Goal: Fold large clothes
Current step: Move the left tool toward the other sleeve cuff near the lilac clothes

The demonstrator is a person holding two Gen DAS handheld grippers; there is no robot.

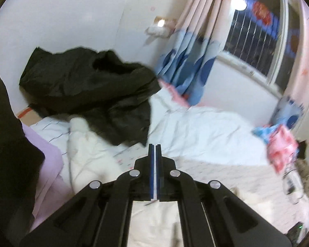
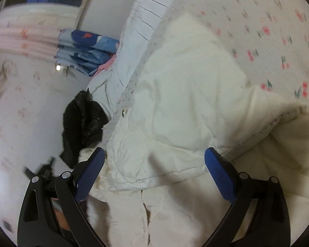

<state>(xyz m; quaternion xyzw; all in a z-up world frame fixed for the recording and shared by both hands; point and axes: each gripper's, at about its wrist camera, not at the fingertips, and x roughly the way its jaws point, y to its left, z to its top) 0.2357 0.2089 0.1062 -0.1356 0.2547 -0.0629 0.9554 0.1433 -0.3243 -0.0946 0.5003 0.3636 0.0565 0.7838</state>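
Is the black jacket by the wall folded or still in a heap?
Heaped: the black jacket lies crumpled against the wall, uneven, with no flat folds.

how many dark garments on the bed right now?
1 for sure: a crumpled black jacket heaped against the wall at the bed's far edge, beside the white quilted coat. A dark mass at the left wrist view's edge may be another; unclear.
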